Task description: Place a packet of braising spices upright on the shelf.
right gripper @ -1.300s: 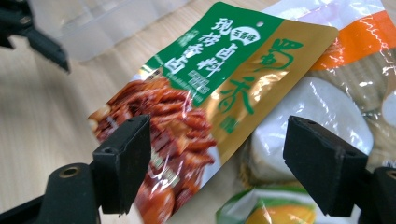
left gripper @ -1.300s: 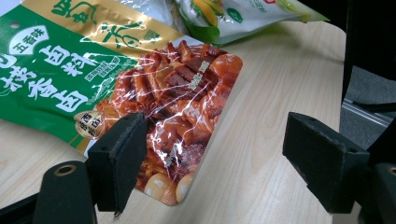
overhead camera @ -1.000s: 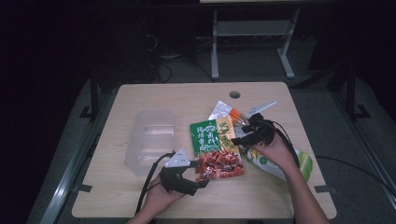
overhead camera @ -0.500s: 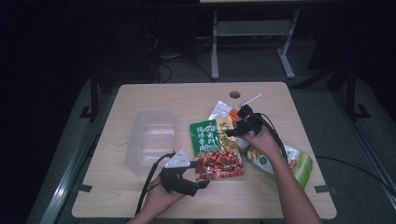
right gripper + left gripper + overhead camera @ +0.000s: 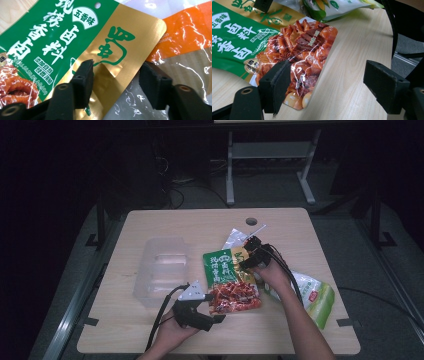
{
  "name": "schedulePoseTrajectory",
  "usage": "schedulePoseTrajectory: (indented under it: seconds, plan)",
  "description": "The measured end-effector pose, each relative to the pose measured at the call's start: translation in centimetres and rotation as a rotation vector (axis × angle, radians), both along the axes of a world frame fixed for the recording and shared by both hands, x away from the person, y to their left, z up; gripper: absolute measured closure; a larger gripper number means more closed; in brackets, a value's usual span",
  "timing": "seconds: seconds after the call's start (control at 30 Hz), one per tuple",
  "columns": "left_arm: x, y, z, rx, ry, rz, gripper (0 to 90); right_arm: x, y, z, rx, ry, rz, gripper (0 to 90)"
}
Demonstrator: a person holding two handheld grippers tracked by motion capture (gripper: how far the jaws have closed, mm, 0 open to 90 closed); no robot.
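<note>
While the right tool (image 5: 116, 82), half-spread & closing, straddles its gold edge, the green snack pouch (image 5: 57, 47) lies flat w/ glossy red meat print.

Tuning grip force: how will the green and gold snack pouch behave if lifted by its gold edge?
Green and gold snack pouch: glossy film, so probably slippery between the pads. It lies flat and thin, so likely floppy, sagging from one edge. Contents bunch at the red end, so it may hang unevenly.
</note>
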State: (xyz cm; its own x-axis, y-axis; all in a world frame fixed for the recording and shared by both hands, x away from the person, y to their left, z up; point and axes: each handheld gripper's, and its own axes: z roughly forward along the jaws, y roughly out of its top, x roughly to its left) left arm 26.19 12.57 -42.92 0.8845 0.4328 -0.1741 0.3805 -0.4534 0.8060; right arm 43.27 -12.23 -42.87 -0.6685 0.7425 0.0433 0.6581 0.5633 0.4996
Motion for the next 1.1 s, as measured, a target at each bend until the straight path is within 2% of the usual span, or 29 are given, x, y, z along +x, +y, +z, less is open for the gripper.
schedulePoseTrajectory:
  seconds: [0.03,0.07,0.17,0.2,0.23,0.37,0.43,0.53,0.57,0.67,0.8,0.87,1.03,1.1]
  plan:
    - [0.0,0.0,0.0,0.0,0.0,0.0,21.5,0.0,0.0,0.0,0.0,0.0,0.0,47.1]
    - [0.0,0.1,0.0,0.0,-0.001,0.002,21.5,0.0,0.2,0.0,-0.021,0.004,-0.001,53.3]
    - [0.1,0.1,0.0,0.002,-0.002,0.005,21.5,0.0,0.5,-0.1,-0.039,-0.006,-0.006,61.5]
    - [0.1,0.1,0.0,0.002,-0.002,0.005,21.5,0.0,0.5,-0.1,-0.039,-0.006,-0.006,61.5]
    - [0.1,0.1,0.0,0.003,-0.002,0.006,21.5,0.0,0.5,-0.1,-0.049,-0.009,-0.009,68.4]
    - [0.1,0.1,0.0,0.004,-0.002,0.007,21.5,-0.2,0.6,-0.4,-0.072,-0.046,-0.004,81.4]
    - [0.1,0.2,0.0,0.003,-0.003,0.009,21.5,-0.2,0.5,-0.4,-0.072,-0.044,-0.006,86.3]
    - [0.2,0.2,0.0,-0.003,0.001,0.013,21.5,-0.1,0.2,-0.4,-0.052,-0.034,-0.002,87.5]
    - [0.2,0.2,0.0,-0.002,0.002,0.014,21.5,0.0,-0.1,-0.2,-0.02,-0.029,-0.006,88.9]
    - [0.3,0.3,0.1,0.0,0.0,0.017,21.5,-0.1,-0.4,0.2,0.021,-0.029,-0.015,89.4]
    - [0.2,0.3,0.1,-0.004,0.004,0.023,21.5,-0.2,-0.8,0.5,0.047,-0.02,-0.008,89.5]
    - [0.3,0.4,0.1,-0.004,0.002,0.021,21.5,-0.2,-1.1,0.6,0.084,-0.001,-0.004,89.7]
    - [0.3,0.4,0.1,-0.006,-0.003,0.025,21.5,-0.4,-1.2,0.9,0.092,0.005,0.007,89.9]
    - [0.3,0.4,0.1,-0.005,0.001,0.027,21.5,-0.6,-1.4,1.2,0.116,0.005,0.016,90.0]
